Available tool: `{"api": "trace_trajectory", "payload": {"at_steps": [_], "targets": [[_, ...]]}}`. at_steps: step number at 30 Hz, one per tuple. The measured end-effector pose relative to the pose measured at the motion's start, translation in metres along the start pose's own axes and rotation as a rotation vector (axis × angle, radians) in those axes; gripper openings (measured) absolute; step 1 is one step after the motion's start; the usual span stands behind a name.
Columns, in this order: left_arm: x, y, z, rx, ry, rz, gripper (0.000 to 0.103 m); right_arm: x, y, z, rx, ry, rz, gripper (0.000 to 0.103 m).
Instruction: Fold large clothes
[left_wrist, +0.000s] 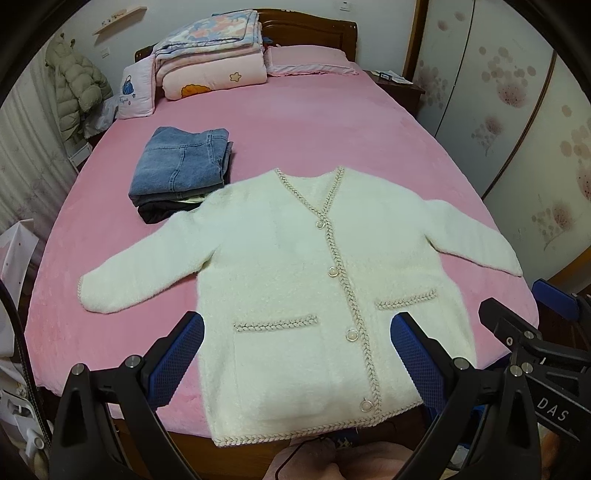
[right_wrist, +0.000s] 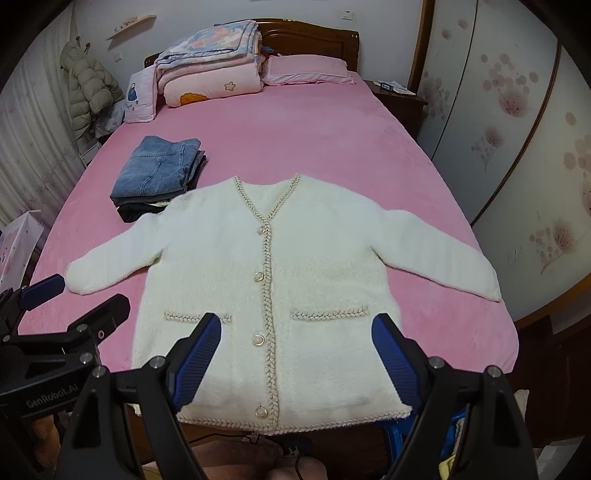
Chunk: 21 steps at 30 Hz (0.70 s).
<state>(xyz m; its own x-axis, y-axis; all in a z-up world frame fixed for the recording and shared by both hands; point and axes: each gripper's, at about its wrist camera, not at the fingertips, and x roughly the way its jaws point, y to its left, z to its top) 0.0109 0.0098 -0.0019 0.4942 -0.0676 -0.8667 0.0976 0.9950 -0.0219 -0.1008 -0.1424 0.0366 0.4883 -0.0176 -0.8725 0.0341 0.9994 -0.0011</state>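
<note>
Fuzzy knit cardigan (left_wrist: 295, 266) on plush bedspread (left_wrist: 295, 122)

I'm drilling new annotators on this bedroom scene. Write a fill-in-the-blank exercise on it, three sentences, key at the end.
1. The fluffy white buttoned cardigan lies spread flat on a bed sheet whose colour is ____.
2. The folded blue denim jeans top a small stack beside the cardigan's ____ sleeve, as the views show it.
3. The left gripper and right gripper both hover with jaws ____, holding nothing.

Missing words: pink; left; open
</note>
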Motion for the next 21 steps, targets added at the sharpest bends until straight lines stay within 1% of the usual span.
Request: {"api": "trace_trajectory", "payload": {"at_steps": [6,15,21], "targets": [[-0.0003,0.0027,0.001,-0.005,0.001,-0.006,0.101,-0.0009,0.0023,0.0027,-0.003,-0.006,0.001,0.084],[-0.0016,0.0032,-0.0015,-0.002,0.002,0.008,0.101,-0.0035,0.004,0.0011,-0.007,-0.011,0.011,0.084],[-0.0013,0.004,0.0,-0.007,0.012,0.006,0.101,-0.0022,0.0046,0.002,-0.007,-0.001,0.019,0.084]]}}
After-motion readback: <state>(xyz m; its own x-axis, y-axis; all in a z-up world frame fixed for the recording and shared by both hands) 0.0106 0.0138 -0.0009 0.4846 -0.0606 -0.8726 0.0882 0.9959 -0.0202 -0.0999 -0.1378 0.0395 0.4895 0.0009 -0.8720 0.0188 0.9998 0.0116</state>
